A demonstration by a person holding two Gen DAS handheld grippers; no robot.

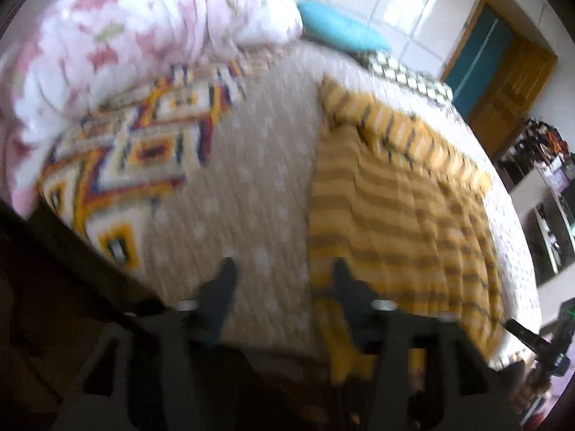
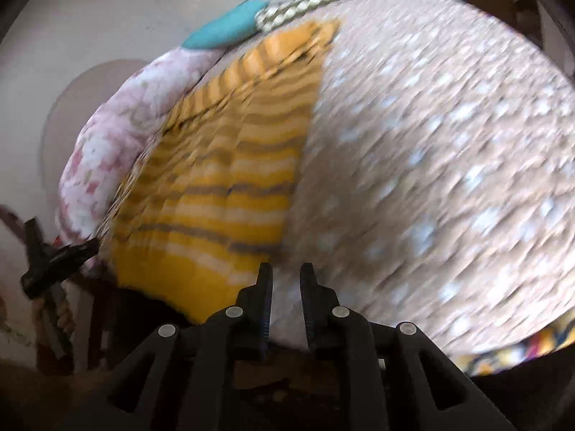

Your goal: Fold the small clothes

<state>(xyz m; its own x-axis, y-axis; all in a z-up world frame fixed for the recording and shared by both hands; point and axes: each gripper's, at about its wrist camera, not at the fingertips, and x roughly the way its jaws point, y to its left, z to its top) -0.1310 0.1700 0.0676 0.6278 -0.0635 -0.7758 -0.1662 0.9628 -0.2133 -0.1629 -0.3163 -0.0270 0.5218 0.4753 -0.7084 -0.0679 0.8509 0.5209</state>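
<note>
A yellow garment point(image 1: 395, 197) with brown and white stripes lies flat on the beige dotted bed cover point(image 1: 251, 161). My left gripper point(image 1: 284, 269) hovers open over the garment's near left edge, one finger above the cover and the other above the cloth, with nothing between them. In the right wrist view the same garment point(image 2: 222, 186) lies to the left on the cover point(image 2: 431, 161). My right gripper point(image 2: 286, 273) hangs just off its near right corner, its jaws a narrow gap apart and empty. Both views are blurred.
A bright patterned blanket point(image 1: 136, 151) and a pink floral quilt point(image 1: 136, 36) lie at the left of the bed, with a teal pillow point(image 1: 341, 28) at its head. A wooden door point(image 1: 503, 79) and cluttered shelves point(image 1: 539, 151) stand beyond. The other gripper's tip point(image 2: 54, 255) shows at the left edge.
</note>
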